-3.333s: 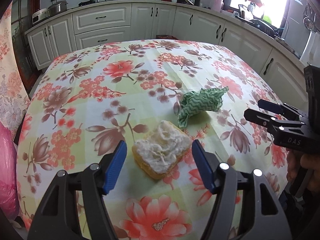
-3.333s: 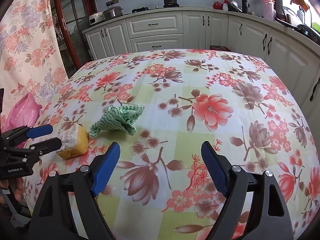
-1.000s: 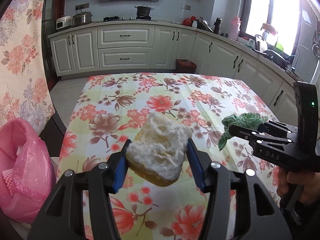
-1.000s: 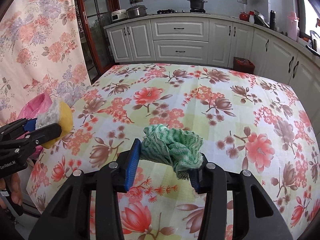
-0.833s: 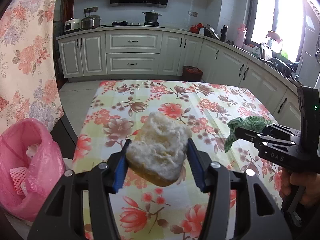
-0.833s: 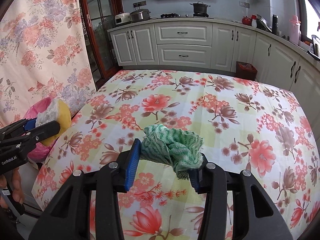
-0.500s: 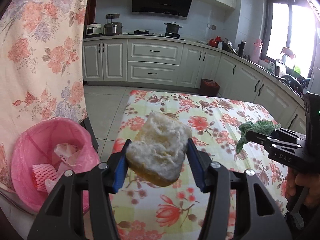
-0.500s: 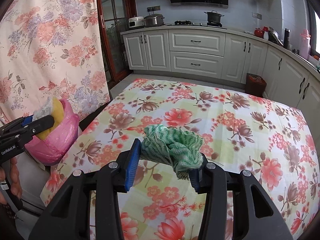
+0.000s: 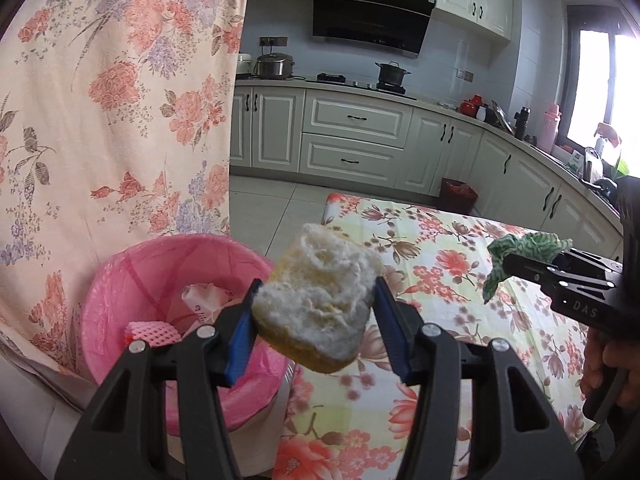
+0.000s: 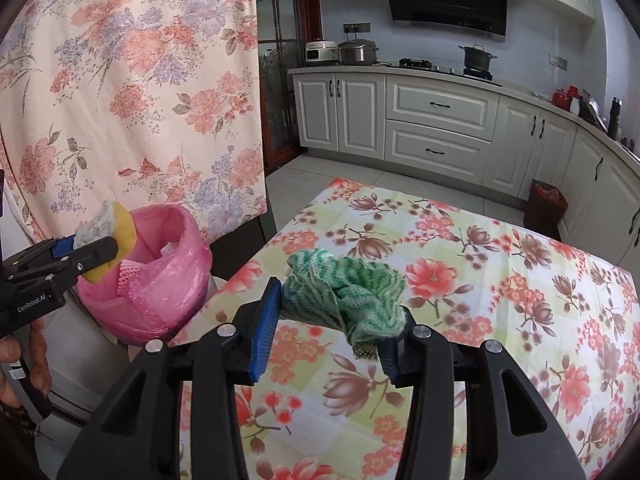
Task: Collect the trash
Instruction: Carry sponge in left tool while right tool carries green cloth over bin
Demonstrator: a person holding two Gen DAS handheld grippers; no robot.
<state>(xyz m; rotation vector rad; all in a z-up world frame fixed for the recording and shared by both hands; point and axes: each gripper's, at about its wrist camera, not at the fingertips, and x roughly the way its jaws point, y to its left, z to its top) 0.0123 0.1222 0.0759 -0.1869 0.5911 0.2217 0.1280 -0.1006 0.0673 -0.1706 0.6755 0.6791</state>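
Left wrist view
Left claw: your left claw (image 9: 316, 312) is clenched on the sponge (image 9: 318, 296), blue pads pressed to both its sides.
Sponge: yellow with a worn white face, held in the air over the near rim of the bin (image 9: 120, 280).
Bin: lined with a pink bag, it stands just beside the bench (image 9: 440, 240) at its left edge; a pink foam net (image 9: 152, 330) and crumpled paper (image 9: 204, 300) lie inside.
Right claw: seen from the side at the right, your right claw (image 9: 520, 266) grips the rag (image 9: 524, 246) above the bench.
Hand: fingers (image 9: 600, 368) wrap the handle at the right edge.

Right wrist view
Right claw: your right claw (image 10: 328, 320) is clamped on the rag (image 10: 348, 292), which bunches between the pads and hangs over the right one.
Rag: green and white, held above the bench (image 10: 500, 264) near its left corner.
Left claw: at the left, your left claw (image 10: 96, 244) holds the sponge (image 10: 110, 232) over the bin (image 10: 172, 276).
Backdrop: a floral curtain (image 10: 140, 80) hangs behind the bin.
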